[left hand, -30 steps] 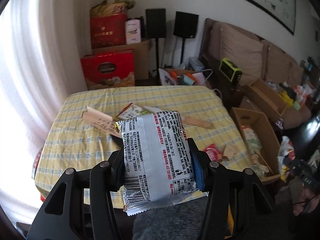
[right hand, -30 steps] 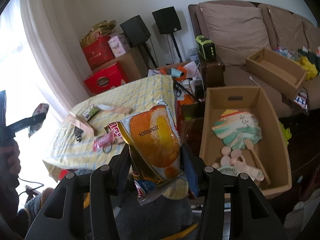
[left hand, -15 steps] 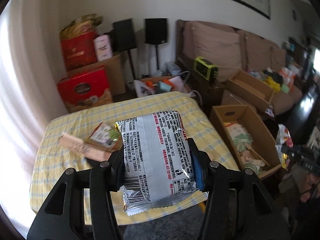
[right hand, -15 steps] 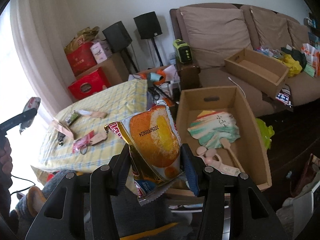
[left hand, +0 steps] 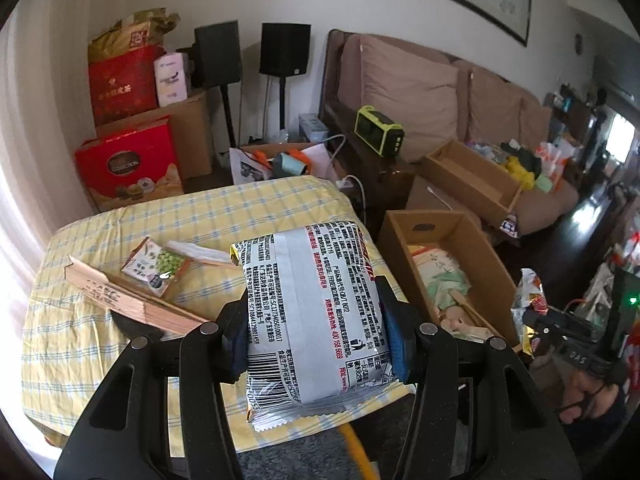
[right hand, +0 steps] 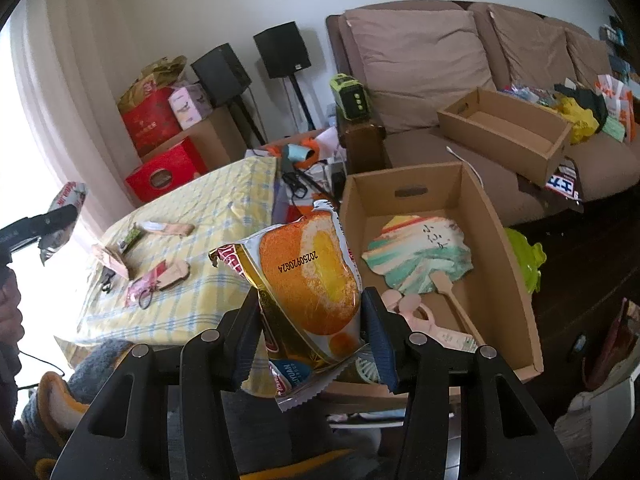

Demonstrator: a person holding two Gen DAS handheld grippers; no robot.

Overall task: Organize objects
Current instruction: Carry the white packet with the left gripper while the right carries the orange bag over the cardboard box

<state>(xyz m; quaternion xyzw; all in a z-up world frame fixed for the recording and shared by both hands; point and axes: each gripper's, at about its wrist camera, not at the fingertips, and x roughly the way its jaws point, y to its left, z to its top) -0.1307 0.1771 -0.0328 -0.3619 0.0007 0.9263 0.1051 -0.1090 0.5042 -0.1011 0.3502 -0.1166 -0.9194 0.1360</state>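
My left gripper (left hand: 316,338) is shut on a silver snack packet (left hand: 312,312), printed back facing me, held above the near edge of the yellow checked table (left hand: 224,216). My right gripper (right hand: 310,336) is shut on an orange and gold snack packet (right hand: 306,280), held just left of an open cardboard box (right hand: 496,240) on the floor. That box holds a painted paper fan (right hand: 416,256) and pink items. The same box (left hand: 472,248) shows in the left wrist view, right of the table. A green pea snack packet (left hand: 158,266) and a long flat carton (left hand: 128,300) lie on the table.
A second cardboard box (right hand: 508,132) sits on the brown sofa (right hand: 420,60). Red gift boxes (left hand: 128,160) and speakers (left hand: 284,50) stand behind the table. Pink items and a wooden piece (right hand: 160,280) lie on the table. A green radio (left hand: 378,130) stands on a side table.
Both views have swung rightward: the table has slid left and the floor box has come nearer and more central. Both packets stay gripped.
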